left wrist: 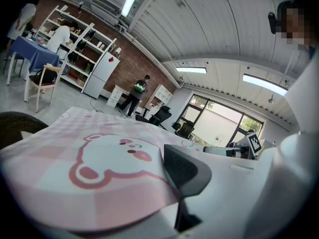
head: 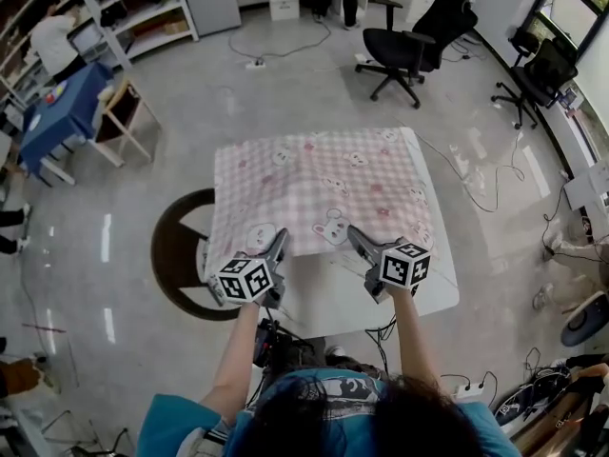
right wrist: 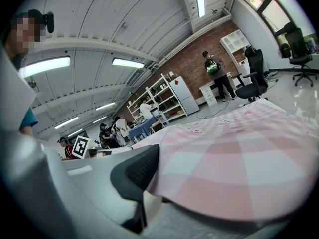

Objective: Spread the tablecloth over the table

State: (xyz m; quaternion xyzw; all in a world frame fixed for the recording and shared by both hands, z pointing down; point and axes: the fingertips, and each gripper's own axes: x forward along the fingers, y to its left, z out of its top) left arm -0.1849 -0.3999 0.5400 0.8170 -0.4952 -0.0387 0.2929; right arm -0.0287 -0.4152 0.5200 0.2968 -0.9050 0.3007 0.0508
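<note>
A pink checked tablecloth (head: 319, 188) with bear prints lies over most of the white table (head: 371, 298); a bare strip of table shows along the near edge. My left gripper (head: 278, 243) is shut on the cloth's near edge at the left, and my right gripper (head: 354, 240) is shut on the same edge further right. In the left gripper view the tablecloth (left wrist: 99, 168) drapes over one jaw, and the dark fingertip (left wrist: 185, 171) of the other presses against its edge. In the right gripper view the tablecloth (right wrist: 234, 168) covers the right side, pinched beside the dark fingertip (right wrist: 135, 176).
A dark round seat (head: 179, 252) stands against the table's left side. Black office chairs (head: 409, 41) stand beyond the table, with another (head: 538, 69) at the far right. A wooden chair (head: 128, 112) and a blue-covered table (head: 62, 112) are at the far left. Cables run across the floor on the right.
</note>
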